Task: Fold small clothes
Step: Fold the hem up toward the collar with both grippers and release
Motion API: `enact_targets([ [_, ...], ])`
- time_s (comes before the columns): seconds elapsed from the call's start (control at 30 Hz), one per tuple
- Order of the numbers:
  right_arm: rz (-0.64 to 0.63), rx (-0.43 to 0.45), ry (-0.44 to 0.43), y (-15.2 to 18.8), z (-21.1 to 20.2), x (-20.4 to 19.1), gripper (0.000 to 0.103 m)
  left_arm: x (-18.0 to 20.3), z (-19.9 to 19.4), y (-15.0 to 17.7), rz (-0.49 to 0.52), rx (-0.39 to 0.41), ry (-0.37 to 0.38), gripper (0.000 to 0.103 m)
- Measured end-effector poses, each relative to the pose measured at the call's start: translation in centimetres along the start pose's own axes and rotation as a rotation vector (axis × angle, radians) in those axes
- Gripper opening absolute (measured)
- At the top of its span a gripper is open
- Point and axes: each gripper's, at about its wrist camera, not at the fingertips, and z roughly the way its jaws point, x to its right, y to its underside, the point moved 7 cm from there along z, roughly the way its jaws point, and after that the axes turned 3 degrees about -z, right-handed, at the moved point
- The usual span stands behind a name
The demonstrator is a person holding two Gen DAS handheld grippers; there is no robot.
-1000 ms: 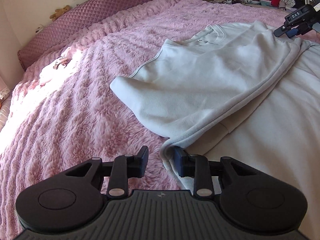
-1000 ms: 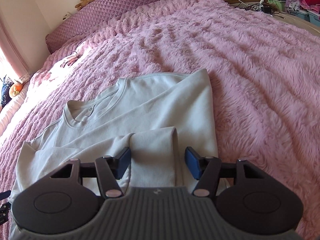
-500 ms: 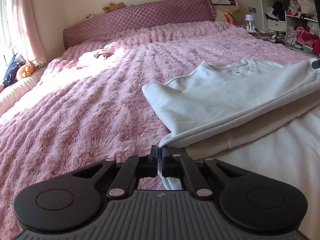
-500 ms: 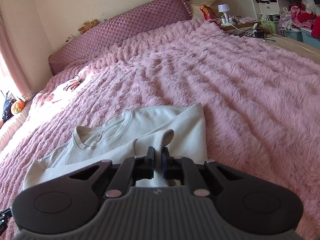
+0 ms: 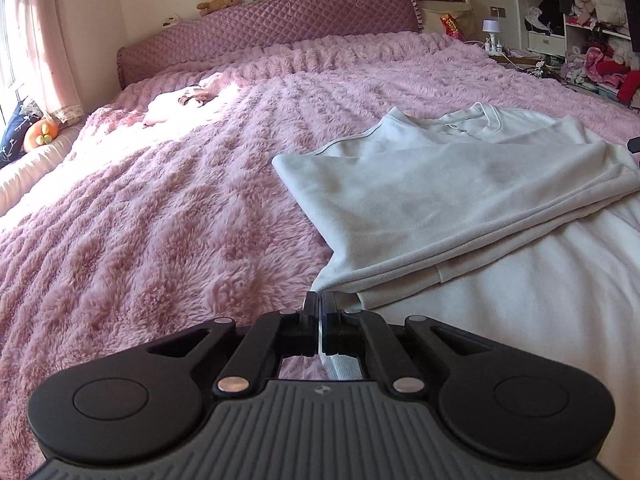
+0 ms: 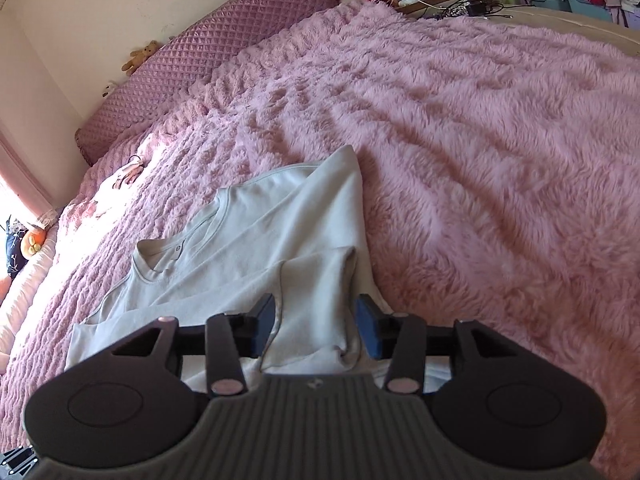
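**Pale shirt part-folded on a pink bed, one edge pinched, one sleeve between opening jaws**

Bed [image 5: 160, 208]: covered by a pink shaggy blanket that fills most of both wrist views; a quilted mauve headboard [image 5: 264, 28] runs across the far end, at 12 o'clock in the left view and 10 o'clock in the right view.

Shirt [image 5: 460, 192]: a pale, long-sleeved top lying on the blanket, neckline toward the headboard. In the left view it occupies the 2 to 4 o'clock sector, with one side folded over the body. In the right view the shirt [image 6: 260, 240] lies at centre, reaching toward 8 o'clock, with a sleeve [image 6: 316, 304] folded down toward the camera.

Left hand-held gripper [image 5: 320, 312]: jaws closed, pinching a thin edge of the shirt, which shows as a pale strip between the pads at the fold's near corner.

Right hand-held gripper [image 6: 316, 326]: jaws opening; the sleeve lies between the blue pads, which stand clear of the cloth on both sides.

Small items: a teddy bear [image 5: 218, 2] sits on top of the headboard; a white lamp [image 5: 492, 28] stands beside the bed at 1 o'clock in the left view.
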Motion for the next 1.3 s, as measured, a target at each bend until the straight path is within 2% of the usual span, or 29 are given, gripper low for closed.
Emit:
enact_targets([
  [0.07, -0.025, -0.017, 0.017, 0.8, -0.7, 0.0, 0.043, 0.9, 0.4, -0.2, 0.083, 0.001, -0.013, 0.005],
  [0.13, -0.049, -0.025, 0.027, 1.4, -0.8, 0.1, 0.043, 1.6, 1.0, -0.3, 0.13, -0.005, -0.015, 0.01],
  [0.2, -0.054, -0.034, 0.02, 1.8, -0.7, 0.1, 0.042, 2.0, 1.6, -0.3, 0.161, -0.004, -0.02, 0.011],
  [0.23, -0.052, -0.046, 0.007, 1.9, -0.5, 0.1, 0.033, 2.1, 1.9, -0.4, 0.18, -0.003, -0.028, 0.011],
  [0.27, -0.055, -0.056, -0.003, 2.0, -0.4, 0.0, 0.01, 2.2, 2.2, -0.5, 0.193, -0.002, -0.034, 0.011],
  [0.3, -0.065, -0.064, -0.01, 2.1, -0.3, -0.2, 0.003, 2.2, 2.3, -0.5, 0.194, -0.003, -0.03, 0.011],
  [0.37, -0.087, -0.055, -0.019, 2.1, -0.5, -0.6, 0.003, 2.1, 2.4, -0.6, 0.177, -0.012, -0.017, 0.0],
  [0.53, -0.061, -0.023, -0.042, 1.8, -2.5, -0.4, 0.003, 0.7, 1.5, -0.4, 0.118, -0.01, -0.095, 0.0],
  [0.6, -0.07, -0.033, -0.038, 2.2, -2.7, -0.3, 0.003, 0.2, 1.3, 0.0, 0.093, -0.022, -0.09, 0.0],
  [0.67, -0.078, -0.045, -0.034, 2.6, -2.6, -0.2, 0.003, 0.4, 1.2, 0.3, 0.161, -0.015, -0.1, 0.004],
  [0.77, -0.049, -0.053, -0.033, 2.9, -2.2, 0.2, 0.003, 1.4, 1.1, 0.2, 0.306, 0.028, -0.13, 0.015],
  [0.83, -0.031, -0.056, -0.032, 2.9, -2.0, 0.2, 0.003, 2.3, 1.2, -0.1, 0.382, 0.048, -0.126, 0.028],
  [0.9, -0.032, -0.057, -0.028, 2.9, -1.8, 0.2, 0.003, 3.1, 1.7, -0.3, 0.445, 0.055, -0.124, 0.032],
  [1.0, -0.034, -0.062, -0.027, 2.8, -1.8, 0.2, 0.003, 3.6, 3.0, -0.4, 0.482, 0.034, -0.117, 0.031],
  [1.13, -0.034, -0.069, -0.028, 2.7, -1.8, 0.3, 0.003, 3.7, 3.9, 0.1, 0.494, -0.027, -0.073, 0.013],
  [1.27, -0.037, -0.071, -0.029, 2.6, -1.7, 0.2, 0.003, 3.8, 3.5, 0.8, 0.599, -0.036, -0.075, 0.012],
  [1.3, -0.038, -0.07, -0.028, 2.6, -1.7, 0.2, 0.003, 3.9, 3.5, 1.0, 0.617, -0.04, -0.074, 0.009],
])
